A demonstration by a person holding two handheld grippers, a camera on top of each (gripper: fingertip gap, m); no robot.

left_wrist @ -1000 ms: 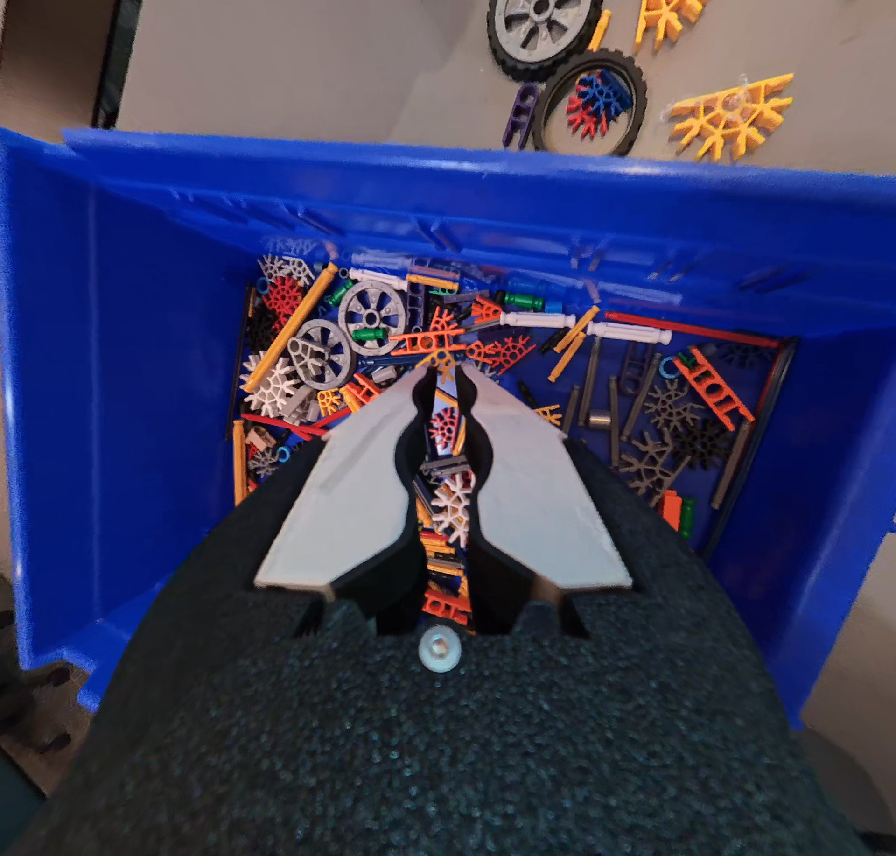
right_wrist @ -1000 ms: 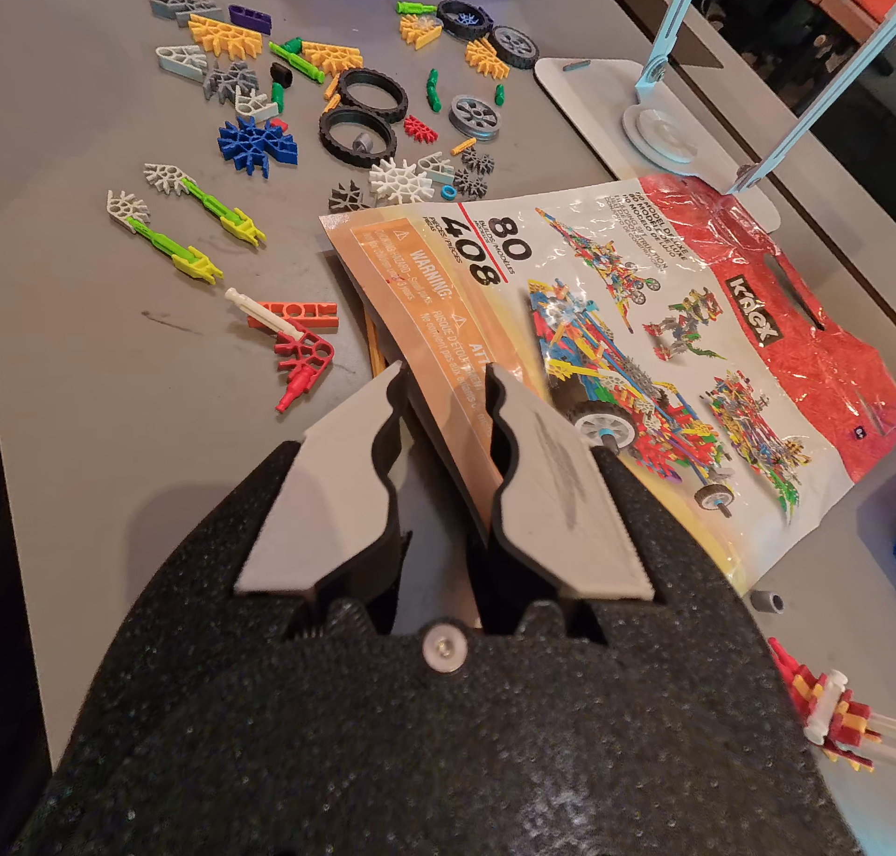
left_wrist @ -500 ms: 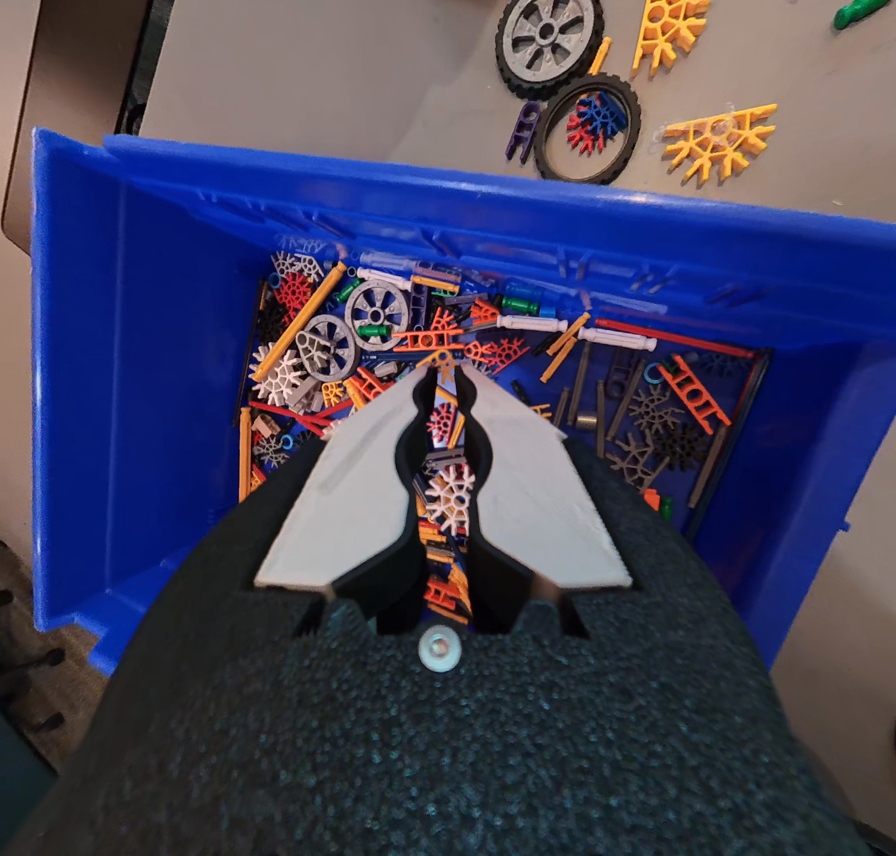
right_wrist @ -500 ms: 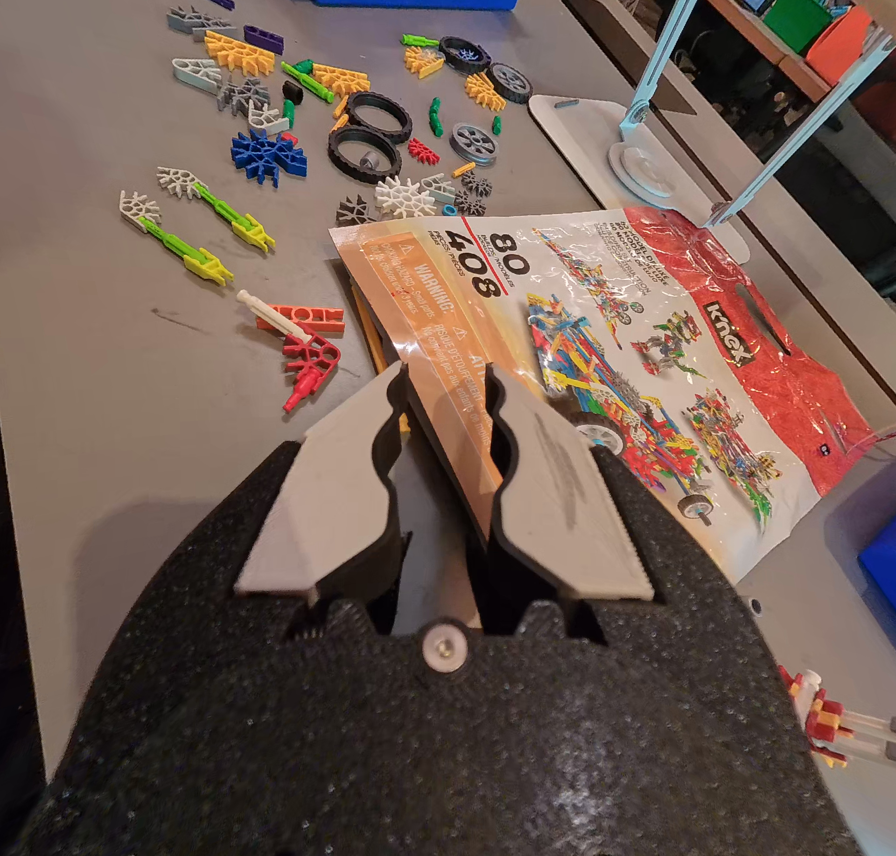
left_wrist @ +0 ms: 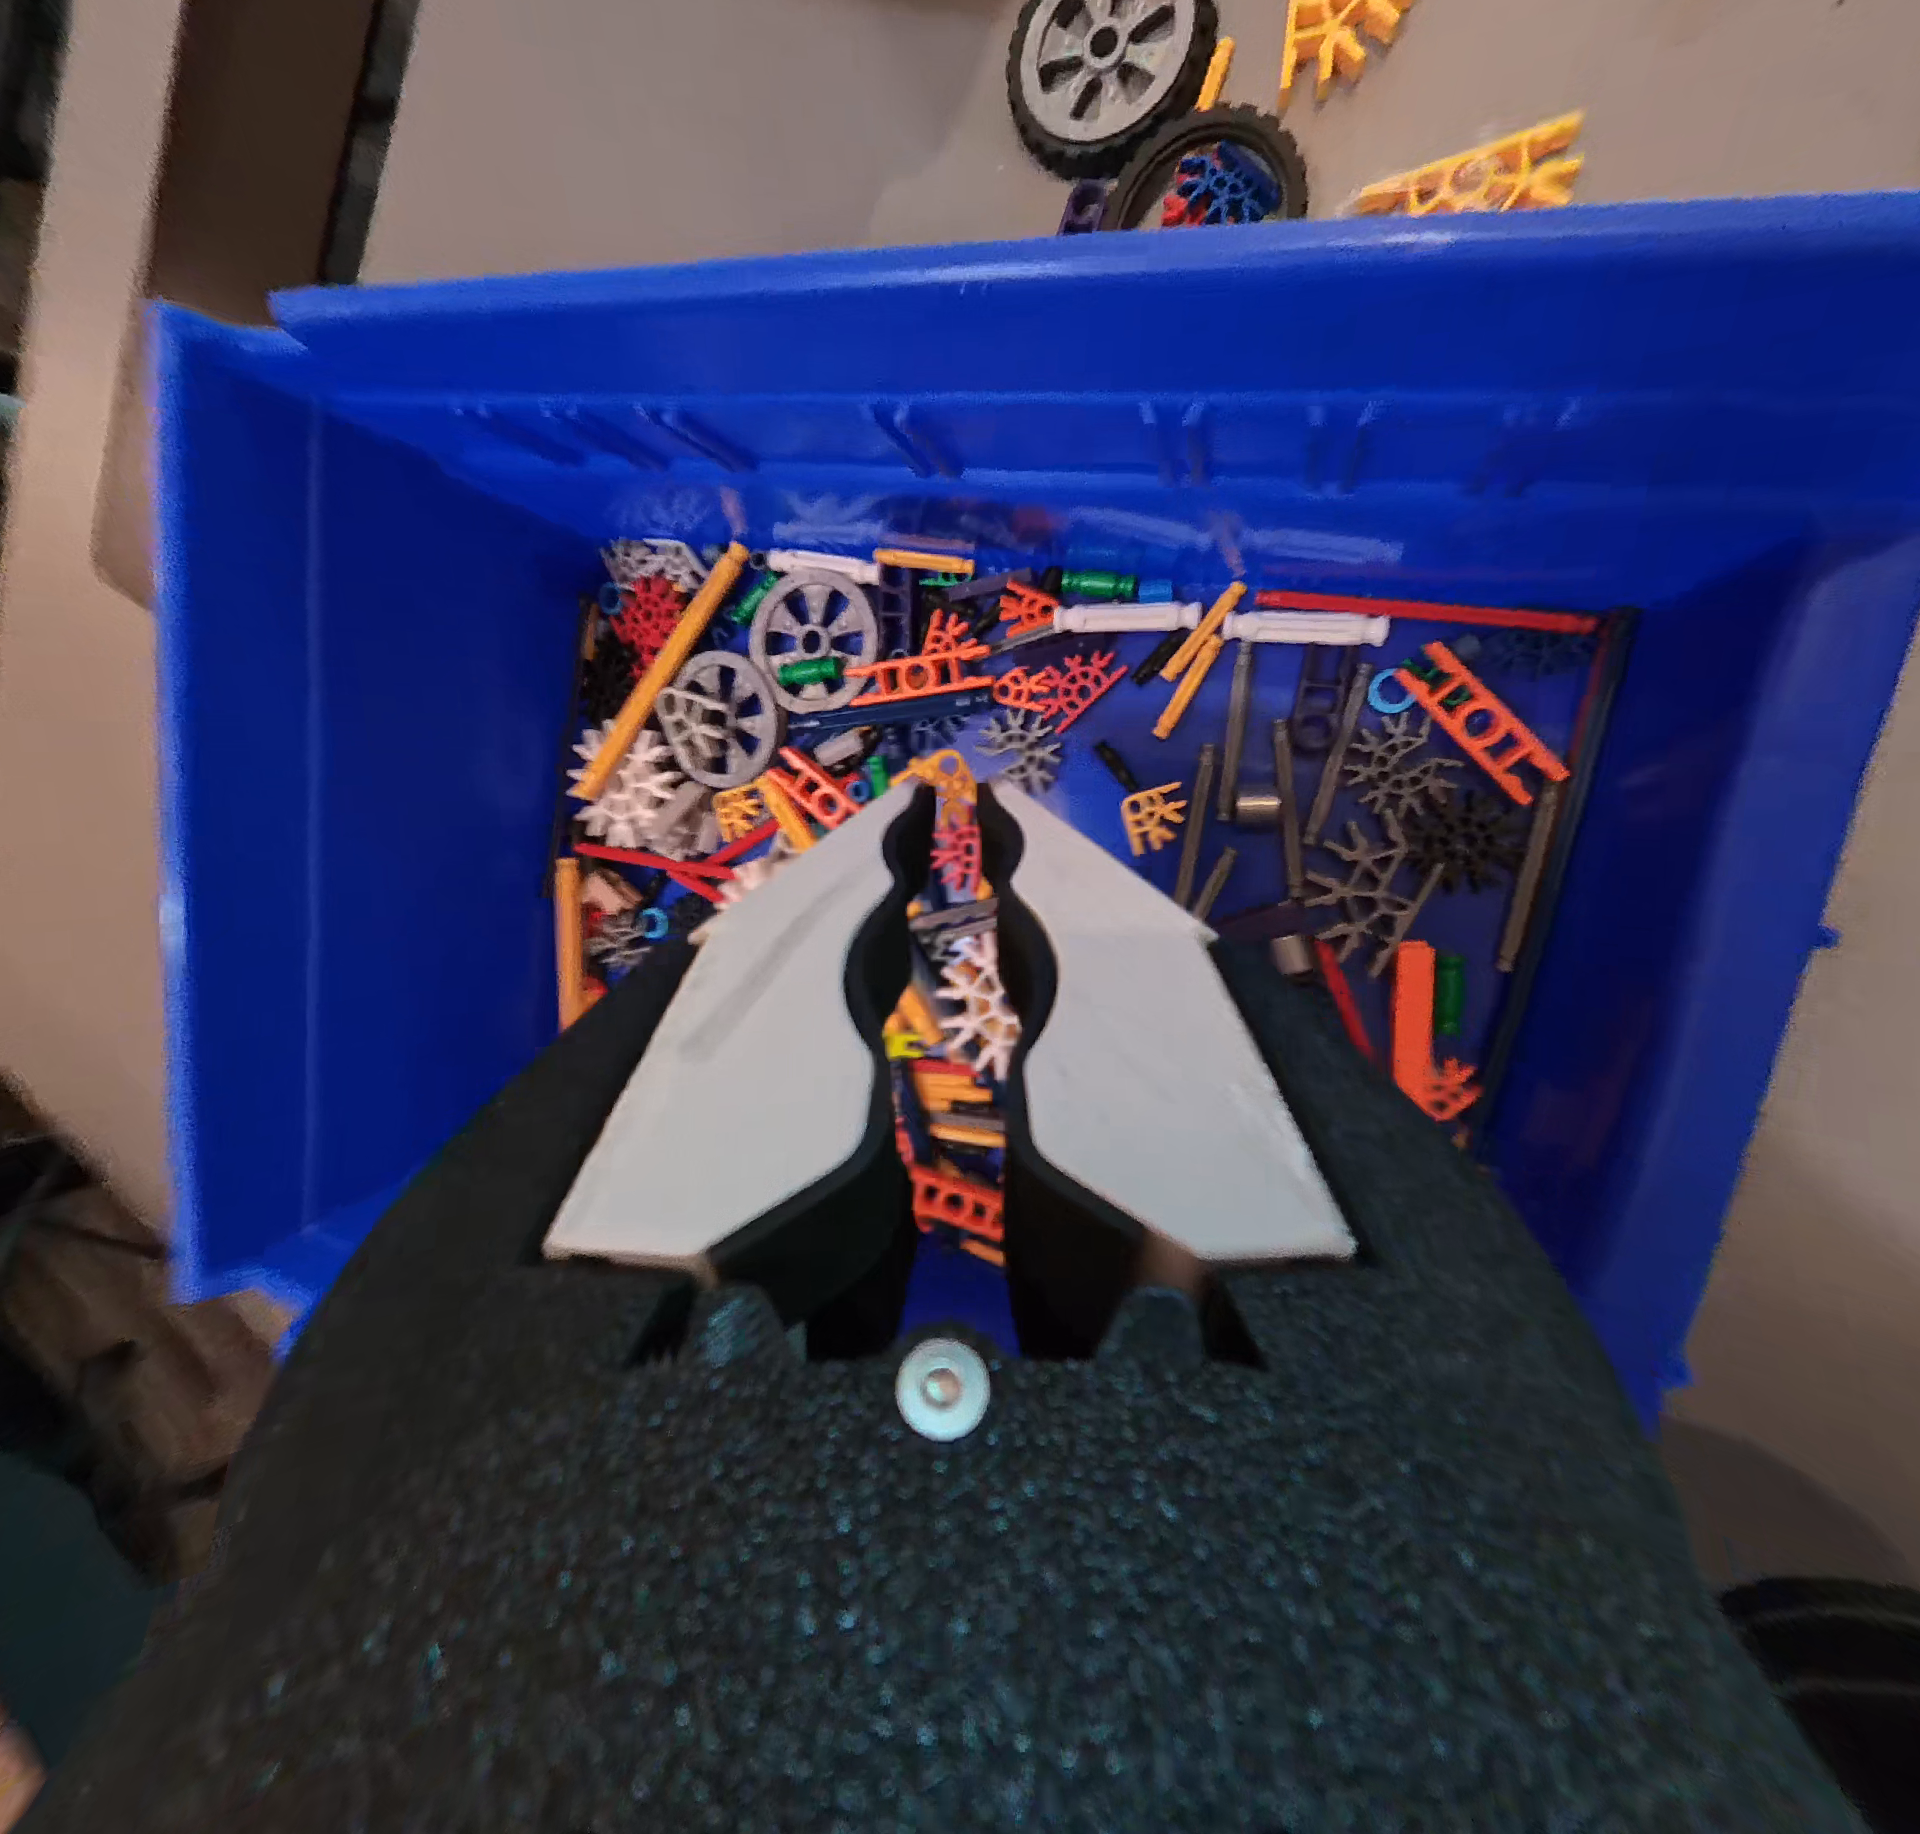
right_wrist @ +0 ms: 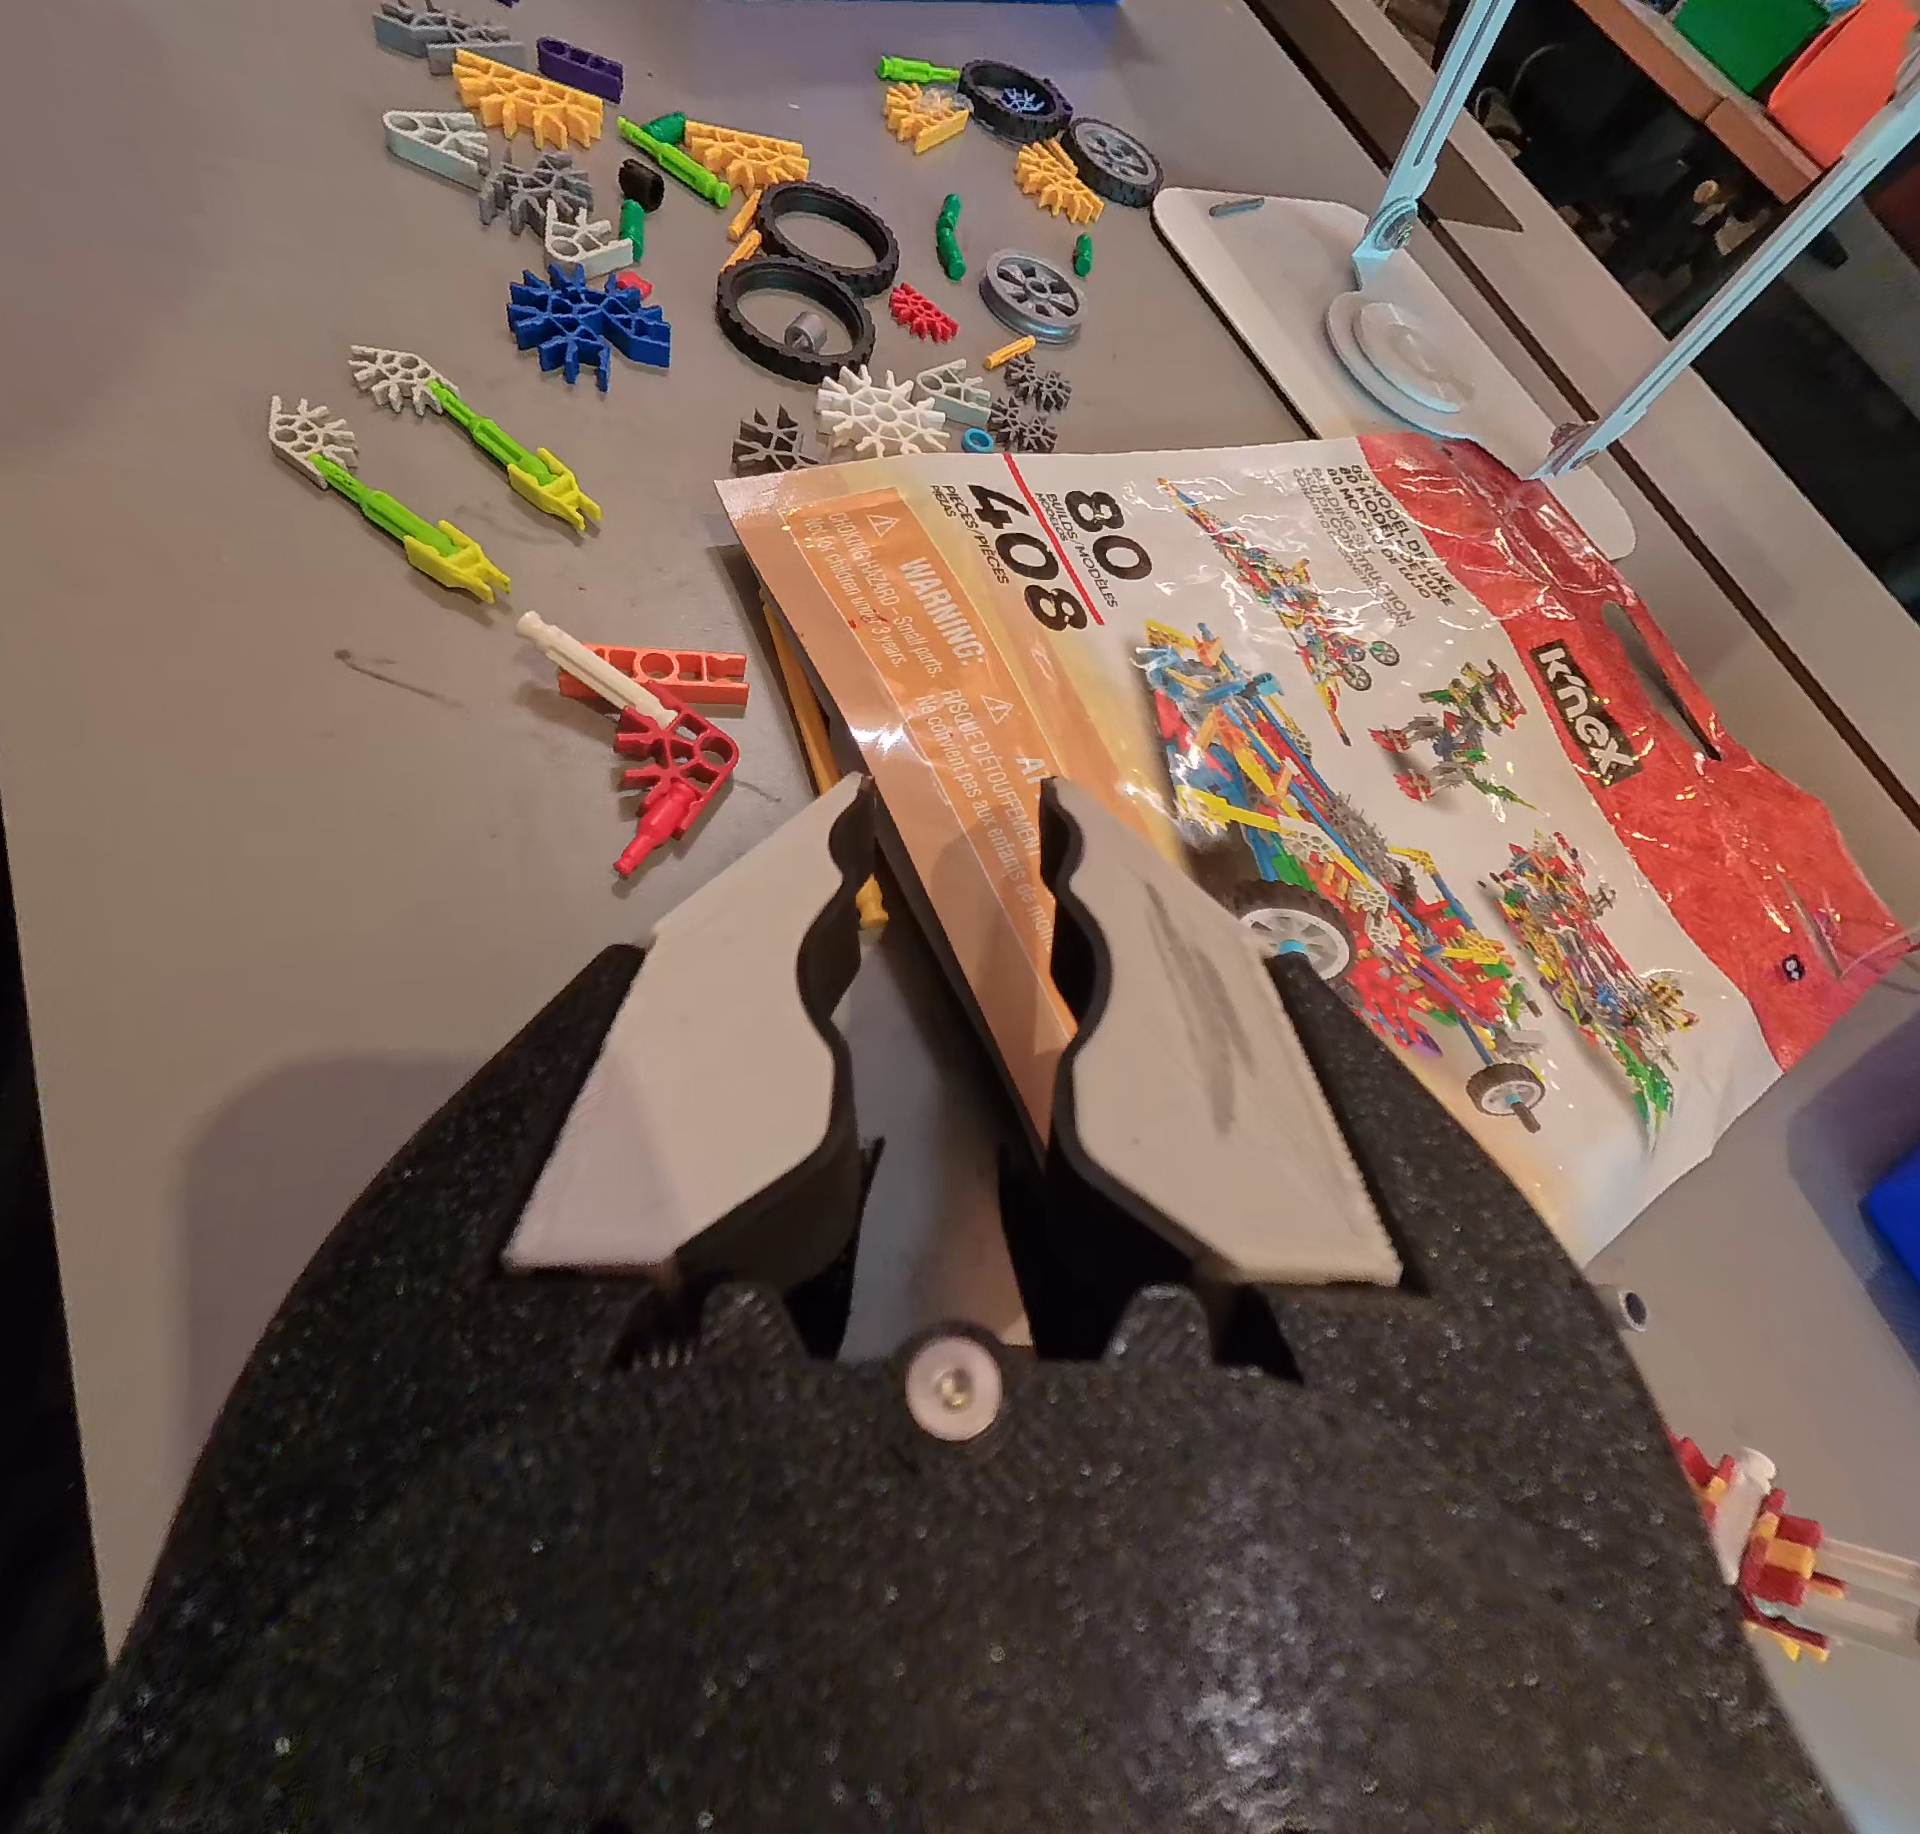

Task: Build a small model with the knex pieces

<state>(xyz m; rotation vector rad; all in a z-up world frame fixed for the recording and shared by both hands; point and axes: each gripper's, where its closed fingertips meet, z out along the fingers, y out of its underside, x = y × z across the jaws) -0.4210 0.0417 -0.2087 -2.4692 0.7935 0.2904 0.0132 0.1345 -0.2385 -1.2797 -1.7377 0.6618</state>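
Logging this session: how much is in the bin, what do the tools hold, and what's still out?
In: a mixed heap of rods, connectors and wheels covers the floor of the blue bin. In hand: nothing. The left tool hangs over the heap, barely parted, and the right tool is open above the printed bag. Out: loose pieces lie scattered on the grey table.

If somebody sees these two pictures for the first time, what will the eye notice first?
First, the blue bin full of mixed toy pieces, with the left gripper above it, almost closed. Next, the glossy printed bag on the grey table, under the open right gripper, and the loose pieces beyond.
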